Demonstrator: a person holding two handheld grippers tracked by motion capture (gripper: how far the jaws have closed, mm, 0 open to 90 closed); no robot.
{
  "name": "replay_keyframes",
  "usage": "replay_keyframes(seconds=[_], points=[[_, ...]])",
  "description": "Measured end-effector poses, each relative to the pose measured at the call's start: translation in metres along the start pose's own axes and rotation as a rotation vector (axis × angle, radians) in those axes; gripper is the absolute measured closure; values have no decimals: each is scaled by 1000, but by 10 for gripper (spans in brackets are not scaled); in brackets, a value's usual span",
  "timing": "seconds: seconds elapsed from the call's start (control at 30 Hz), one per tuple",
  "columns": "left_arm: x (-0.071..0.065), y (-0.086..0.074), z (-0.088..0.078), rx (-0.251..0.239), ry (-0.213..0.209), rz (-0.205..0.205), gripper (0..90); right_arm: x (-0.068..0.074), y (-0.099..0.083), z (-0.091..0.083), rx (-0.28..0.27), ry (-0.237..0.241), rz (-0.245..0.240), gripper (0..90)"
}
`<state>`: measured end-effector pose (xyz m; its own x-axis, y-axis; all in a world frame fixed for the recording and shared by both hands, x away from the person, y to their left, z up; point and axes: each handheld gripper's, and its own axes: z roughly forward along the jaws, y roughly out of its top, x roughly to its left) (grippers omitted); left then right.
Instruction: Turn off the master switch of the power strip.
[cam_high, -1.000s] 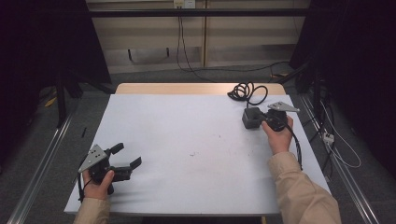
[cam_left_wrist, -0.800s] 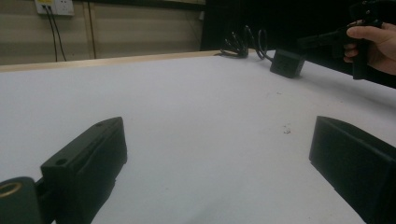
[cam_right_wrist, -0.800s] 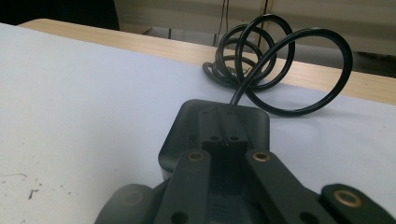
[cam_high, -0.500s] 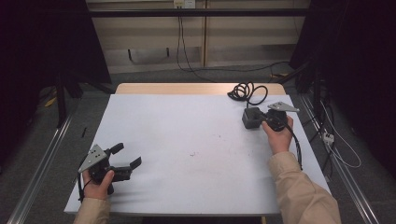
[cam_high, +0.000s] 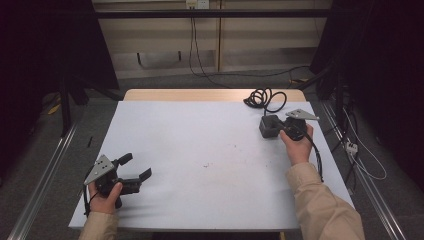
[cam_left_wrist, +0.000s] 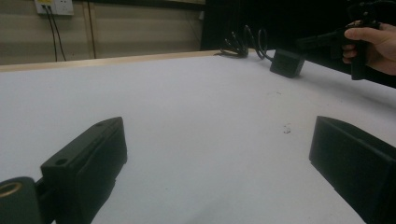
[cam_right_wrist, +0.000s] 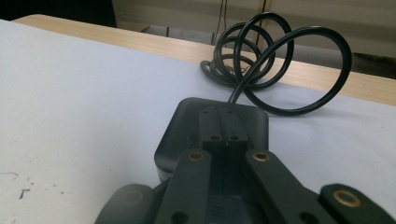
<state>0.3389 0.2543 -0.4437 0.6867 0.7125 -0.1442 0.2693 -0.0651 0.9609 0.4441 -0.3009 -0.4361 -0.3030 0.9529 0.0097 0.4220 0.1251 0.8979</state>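
Your right gripper (cam_high: 278, 127) sat at the black power adapter (cam_high: 269, 126), jaws pressed together over its top; the adapter's coiled cable (cam_high: 264, 97) lay just beyond; your left gripper (cam_high: 135, 167) (jaws spread, holding nothing) rested well apart from the adapter, on the white table (cam_high: 200, 150).

Table (cam_high: 200, 150): white top, pale wood far edge. Adapter (cam_high: 269, 126) and coiled cable (cam_high: 262, 97): black. Grippers: black, grey plates. Sleeves (cam_high: 325, 205): beige.
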Motion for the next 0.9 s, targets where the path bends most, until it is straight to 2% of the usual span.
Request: replay_keyframes(seconds=[0.07,0.17,0.23,0.5,0.9], points=[[0,0,0,2,0,1,39,0,1,0,6,-1,-6,900],[0,0,0,2,-2,4,39,-2,0,0,5,11,13,900],[0,0,0,1,-2,3,39,0,0,0,6,2,-9,900],[-1,1,0,0,-6,6,39,2,1,0,12,-19,-31,900],[-1,0,1,0,-5,5,39,2,0,0,12,-13,-3,900]])
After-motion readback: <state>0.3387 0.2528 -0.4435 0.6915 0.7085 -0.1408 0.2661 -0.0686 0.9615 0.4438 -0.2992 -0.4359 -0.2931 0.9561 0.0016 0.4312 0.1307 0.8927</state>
